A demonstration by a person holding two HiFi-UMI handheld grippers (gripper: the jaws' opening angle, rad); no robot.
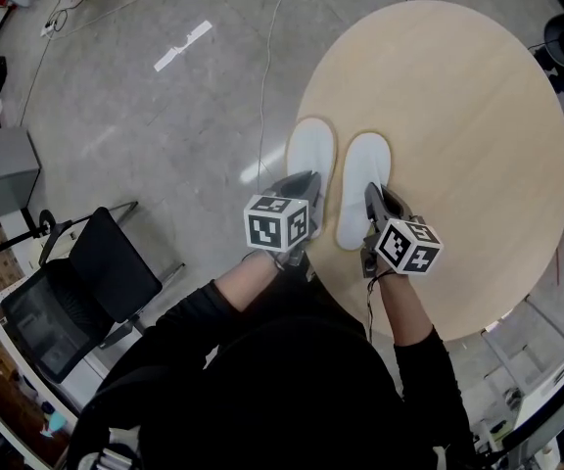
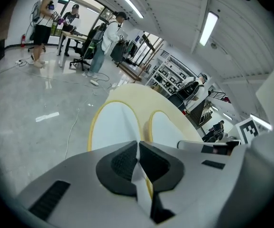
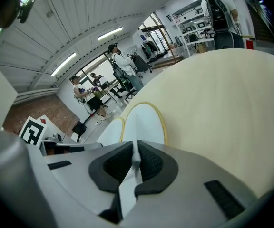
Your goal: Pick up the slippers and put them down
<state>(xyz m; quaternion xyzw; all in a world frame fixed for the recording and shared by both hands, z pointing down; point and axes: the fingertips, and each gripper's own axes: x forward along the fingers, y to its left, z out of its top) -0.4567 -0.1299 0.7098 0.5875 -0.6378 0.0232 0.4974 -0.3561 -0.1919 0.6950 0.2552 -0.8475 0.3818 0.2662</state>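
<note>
Left gripper (image 1: pixel 305 180) clenched on the heel of the left slipper (image 1: pixel 311 150), right gripper (image 1: pixel 373 193) likewise on the right slipper (image 1: pixel 362 169); thin pinches; either may slide out on lifting.

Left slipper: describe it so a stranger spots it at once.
On the round wooden table, a white, yellow-edged pair lies side by side. The left slipper is the one at the table's rim, beside the grey floor, its heel pinched in the left tongs; the right slipper lies further in.

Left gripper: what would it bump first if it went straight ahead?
The left slipper: the left gripper is shut on its near edge. Past it, probably the round table.
</note>
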